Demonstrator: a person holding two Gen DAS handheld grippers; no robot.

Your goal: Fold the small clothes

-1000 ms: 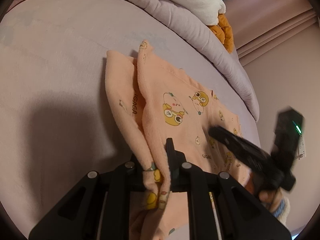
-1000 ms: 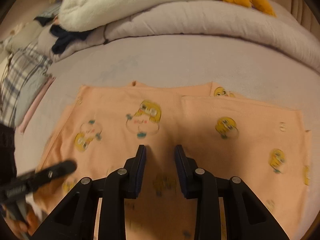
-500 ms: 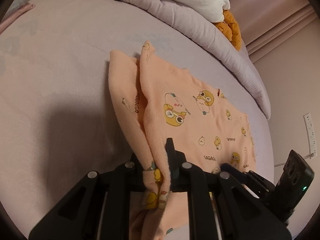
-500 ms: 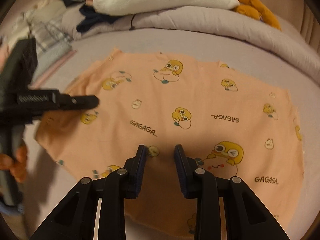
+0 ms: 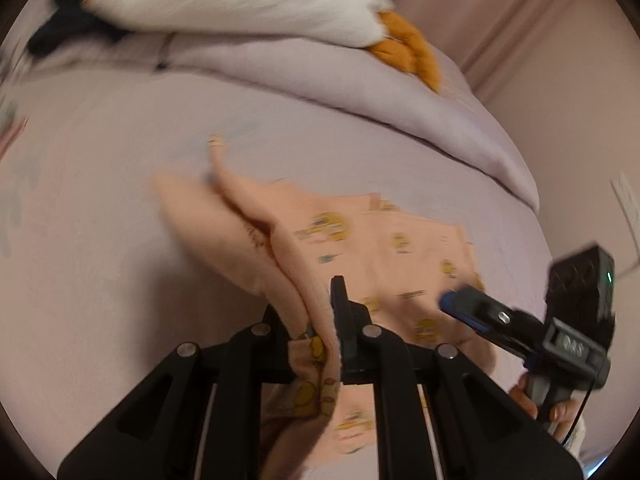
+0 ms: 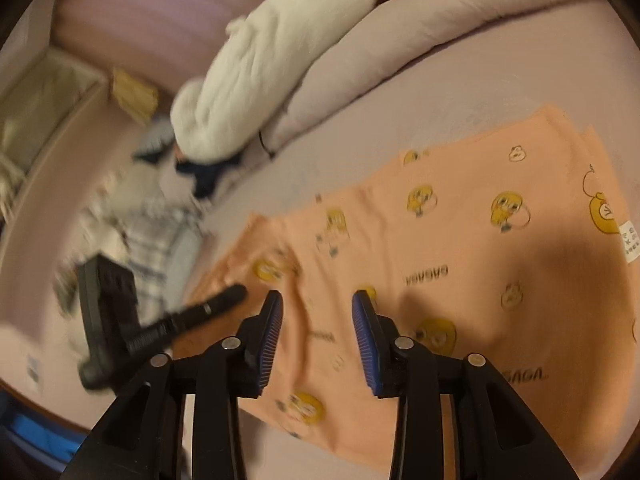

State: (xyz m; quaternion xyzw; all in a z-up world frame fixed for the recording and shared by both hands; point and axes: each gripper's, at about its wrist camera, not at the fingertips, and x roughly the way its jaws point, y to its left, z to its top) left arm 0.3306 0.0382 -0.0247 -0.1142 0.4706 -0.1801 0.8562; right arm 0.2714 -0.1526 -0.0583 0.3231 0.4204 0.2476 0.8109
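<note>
Both wrist views look down, close, sharing the peach garment.

From my right wrist camera I see the right gripper with its jaws opening; the blue ribbed pads stand apart, above the cloth with nothing clamped between them. Below them the peach garment, printed with yellow cartoon figures and lettering, lies spread on the lilac bed. A white care label shows at its right edge. The left gripper enters from the left, its tip at the garment's left edge; I cannot tell its jaw state here. A white blanket lies beyond, with checked clothing at left.
</note>
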